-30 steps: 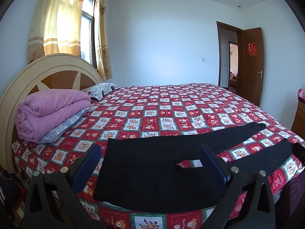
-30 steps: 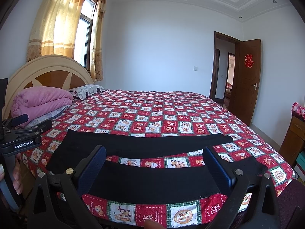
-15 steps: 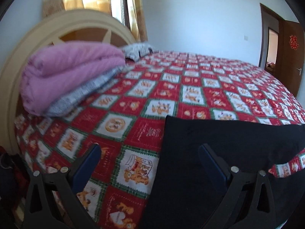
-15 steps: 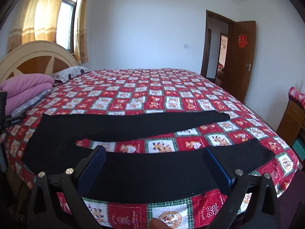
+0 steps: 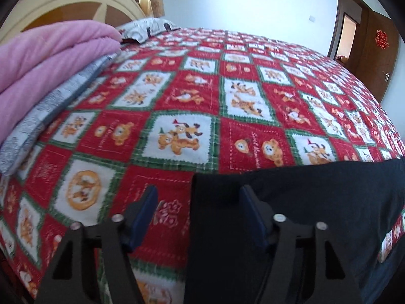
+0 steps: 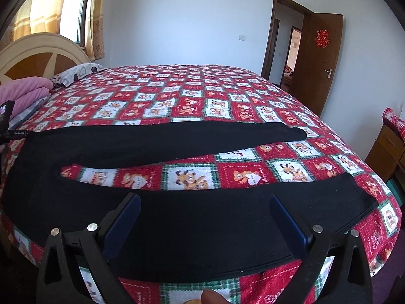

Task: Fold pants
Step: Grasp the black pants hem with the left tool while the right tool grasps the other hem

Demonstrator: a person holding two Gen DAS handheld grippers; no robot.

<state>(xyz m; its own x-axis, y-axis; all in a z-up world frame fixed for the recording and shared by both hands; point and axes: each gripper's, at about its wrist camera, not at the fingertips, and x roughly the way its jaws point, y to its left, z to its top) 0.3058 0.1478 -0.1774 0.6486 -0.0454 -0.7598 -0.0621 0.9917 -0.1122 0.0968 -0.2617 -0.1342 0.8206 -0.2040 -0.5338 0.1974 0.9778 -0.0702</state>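
Observation:
Black pants [image 6: 177,215] lie flat on the red patterned bedspread [image 6: 192,103], waist at the left, two legs spread toward the right. My left gripper [image 5: 198,193] is open, low over the bed, its fingers straddling the far corner of the waistband [image 5: 291,202]. My right gripper [image 6: 203,204] is open wide above the near leg, close to the bed's front edge, holding nothing. The left gripper's body shows at the left edge of the right wrist view [image 6: 10,133].
A folded pink quilt [image 5: 48,58] on a grey blanket and a pillow [image 5: 146,29] lie by the headboard [image 6: 38,58]. A wooden door [image 6: 321,60] stands open at the far right. A wooden cabinet [image 6: 387,147] stands right of the bed.
My left gripper has moved down and left to the waistband corner and its fingers have narrowed. My right gripper has dropped lower and closer over the near leg.

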